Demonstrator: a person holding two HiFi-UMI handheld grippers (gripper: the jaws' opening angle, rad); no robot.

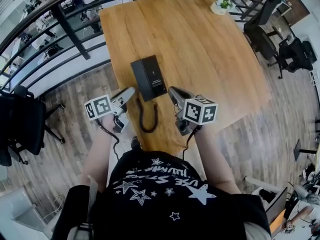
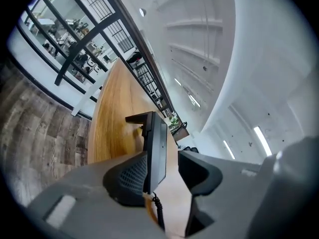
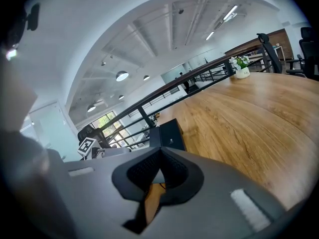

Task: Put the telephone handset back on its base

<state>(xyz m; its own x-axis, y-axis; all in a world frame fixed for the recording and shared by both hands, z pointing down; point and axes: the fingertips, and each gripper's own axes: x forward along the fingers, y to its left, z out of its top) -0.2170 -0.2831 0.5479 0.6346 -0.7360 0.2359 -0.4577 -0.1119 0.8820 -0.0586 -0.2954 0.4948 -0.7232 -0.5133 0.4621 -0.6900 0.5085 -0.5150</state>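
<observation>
Both grippers are hovering empty by the telephone (image 1: pixel 149 77), left gripper (image 1: pixel 131 91) fingers open, right gripper (image 1: pixel 172 90) fingers closed, since the handset (image 1: pixel 138 79) is seemingly lying on its base.

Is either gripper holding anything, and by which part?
Nothing is held: the left gripper stands open near the telephone, the right gripper is shut on nothing.

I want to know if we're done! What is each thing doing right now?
Handset: lying on the base, it seems.
Cord: slack, curled on the table.
Left hand-held gripper: open, empty.
Right hand-held gripper: shut, empty.
Plant: upright.
</observation>
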